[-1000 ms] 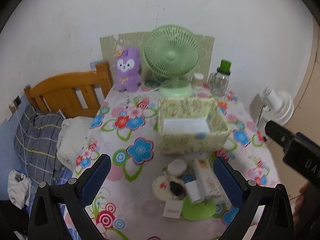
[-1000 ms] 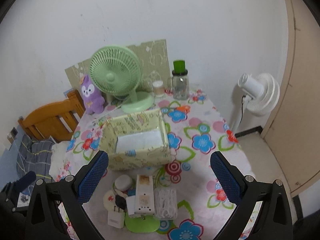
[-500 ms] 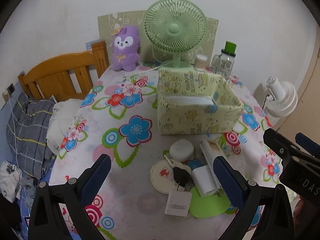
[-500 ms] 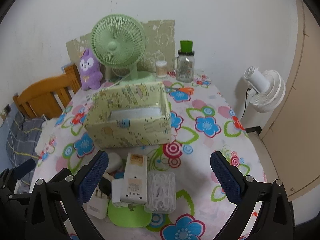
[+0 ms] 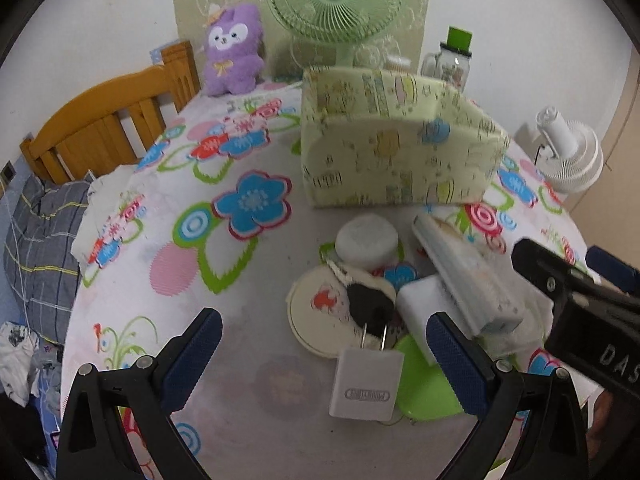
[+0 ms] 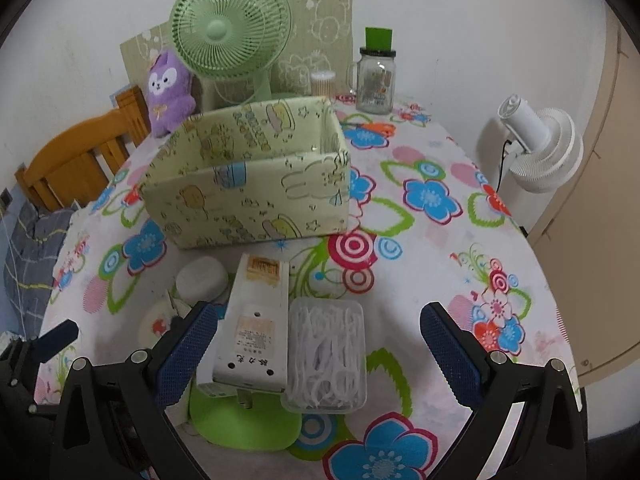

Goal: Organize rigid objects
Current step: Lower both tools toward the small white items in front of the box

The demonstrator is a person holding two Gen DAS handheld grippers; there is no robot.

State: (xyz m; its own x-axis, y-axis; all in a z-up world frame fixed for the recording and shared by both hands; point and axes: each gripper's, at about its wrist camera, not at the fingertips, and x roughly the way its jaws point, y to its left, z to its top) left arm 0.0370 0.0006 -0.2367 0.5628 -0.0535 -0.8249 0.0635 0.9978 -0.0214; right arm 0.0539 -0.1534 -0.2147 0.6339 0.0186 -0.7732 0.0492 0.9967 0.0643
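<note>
On the flower-patterned tabletop (image 6: 432, 240) a pale green printed box (image 6: 248, 184) stands open-topped, with a green desk fan (image 6: 230, 32), a purple plush toy (image 6: 168, 88) and a glass jar with a green lid (image 6: 376, 76) behind it by the wall. Just in front of the box lies a cluster of small things: a long white power strip (image 6: 256, 320), a clear case of white floss picks (image 6: 326, 360) touching its right side, a flat green disc (image 6: 244, 420) under their near ends, a round white tin (image 5: 366, 238), a cream round lid (image 5: 320, 312) and a white plug adapter (image 5: 366, 384). Left claw (image 5: 320, 356) hovers over the adapter, jaws wide apart and empty. Right claw (image 6: 318, 344) hangs above the strip and case, jaws likewise spread, gripping nothing.
</note>
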